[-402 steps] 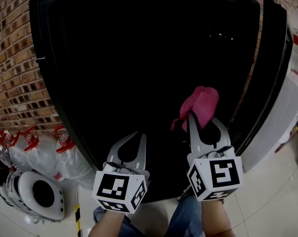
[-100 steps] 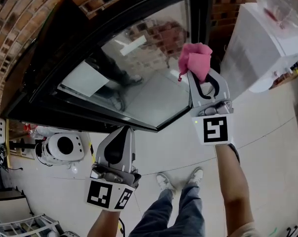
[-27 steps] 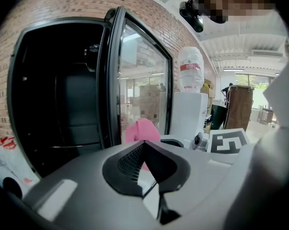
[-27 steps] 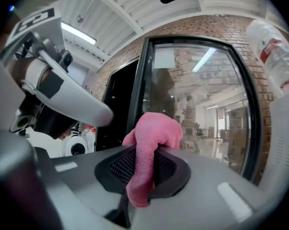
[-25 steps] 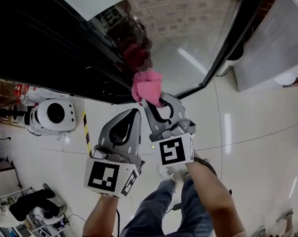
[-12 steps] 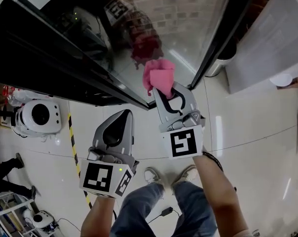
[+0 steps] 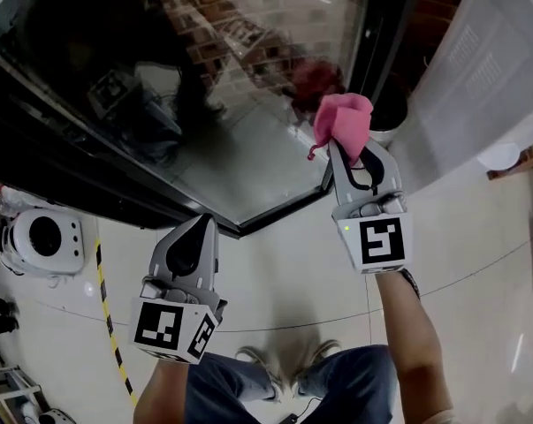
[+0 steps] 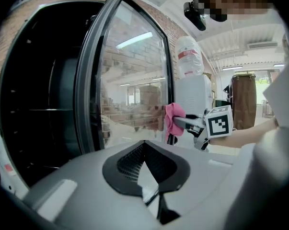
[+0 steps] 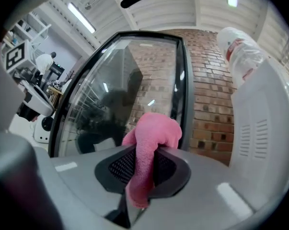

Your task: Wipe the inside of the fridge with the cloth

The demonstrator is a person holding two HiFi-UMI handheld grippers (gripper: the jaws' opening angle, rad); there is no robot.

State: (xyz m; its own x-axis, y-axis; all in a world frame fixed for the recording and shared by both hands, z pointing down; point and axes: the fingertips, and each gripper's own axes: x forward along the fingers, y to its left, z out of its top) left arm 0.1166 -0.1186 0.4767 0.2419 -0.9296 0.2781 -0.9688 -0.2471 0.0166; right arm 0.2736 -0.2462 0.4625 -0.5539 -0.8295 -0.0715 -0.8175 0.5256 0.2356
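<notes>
The fridge's glass door [image 7: 248, 104] stands swung open, its black frame edge [image 7: 372, 51] just beyond my right gripper [image 7: 341, 148]. That gripper is shut on a pink cloth [image 7: 344, 120], which bunches up above the jaws; the right gripper view shows the cloth [image 9: 151, 143] in front of the glass door [image 9: 115, 95]. My left gripper [image 7: 201, 223] hangs lower left, shut and holding nothing. In the left gripper view the dark fridge inside [image 8: 34, 104] lies left of the door [image 8: 130, 95], with the cloth [image 8: 173, 119] to the right.
A white water dispenser [image 7: 478, 69] with a bottle on top [image 9: 240, 47] stands right of the door. A white round appliance [image 7: 36, 237] sits on the tiled floor at left, near yellow-black floor tape [image 7: 107, 325]. A brick wall [image 9: 206, 104] is behind.
My right gripper has carried the cloth up and to the right, away from the left gripper, to the door's free edge. The left gripper stayed low and shut.
</notes>
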